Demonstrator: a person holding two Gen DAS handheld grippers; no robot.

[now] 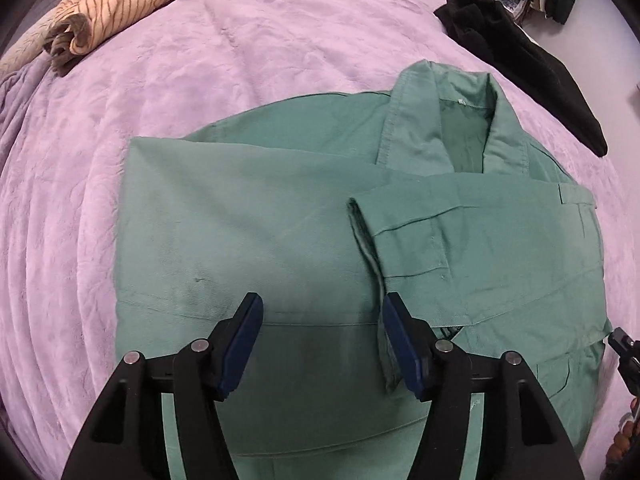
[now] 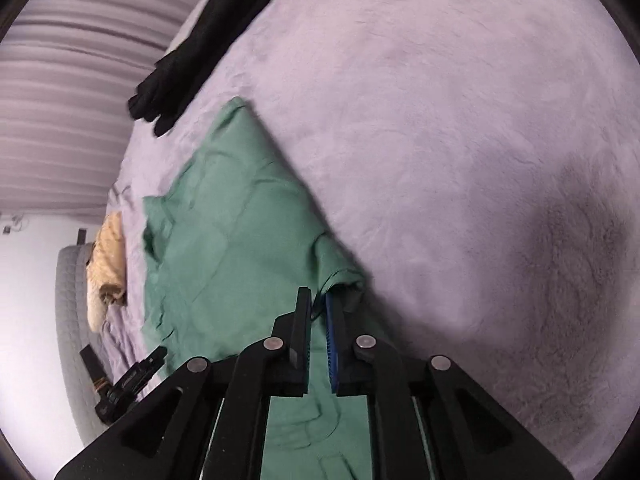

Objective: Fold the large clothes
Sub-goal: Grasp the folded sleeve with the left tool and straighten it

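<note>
Green shirt (image 1: 248, 216): sleeves folded in on the bed (image 1: 280, 40); your lengthwise fold remains.
Left tongs (image 1: 322, 344): wide, empty.
Right tongs (image 2: 319, 312): narrow, pinching the shirt's edge.

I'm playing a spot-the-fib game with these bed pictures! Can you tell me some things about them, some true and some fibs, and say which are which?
1. The green jacket lies on a purple blanket. True.
2. The left gripper is squeezed tight shut. False: its jaws stand open above the jacket.
3. A striped cloth is rolled up near the bed's far corner. True.
4. The black garment lies on top of the jacket. False: it lies apart, beyond the collar.
5. The right gripper pinches green fabric. True.
</note>
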